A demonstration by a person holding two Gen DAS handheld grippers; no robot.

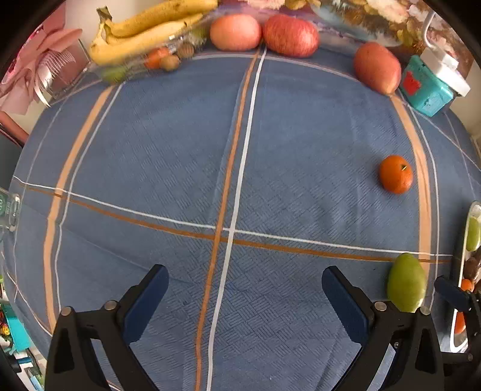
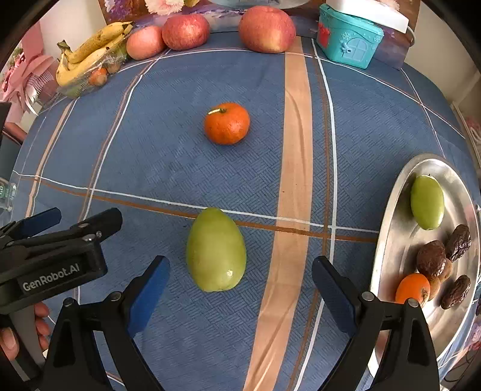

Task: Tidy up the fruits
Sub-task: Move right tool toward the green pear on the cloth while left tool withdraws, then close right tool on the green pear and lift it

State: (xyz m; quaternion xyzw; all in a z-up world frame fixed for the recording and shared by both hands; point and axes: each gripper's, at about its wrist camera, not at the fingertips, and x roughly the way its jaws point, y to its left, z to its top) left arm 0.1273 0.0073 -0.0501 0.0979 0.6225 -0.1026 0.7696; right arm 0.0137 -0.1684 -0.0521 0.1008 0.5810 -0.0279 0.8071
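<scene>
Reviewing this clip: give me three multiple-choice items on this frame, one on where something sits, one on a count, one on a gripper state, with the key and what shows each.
1. Where is the tangerine?
A. On the blue tablecloth, beyond the green fruit
B. On the metal tray
C. Among the bananas

2. How many red apples stand along the far edge of the table?
A. One
B. Three
C. Five

3. How does the right gripper stand?
A. Shut on the green fruit
B. Shut on nothing
C. Open, with the green fruit lying between and just ahead of its fingers

Key: 1 A, the tangerine lies alone on the cloth past the green fruit. 2 B, apples and show in the right wrist view. 3 C, the blue pads are wide apart and touch nothing.
</scene>
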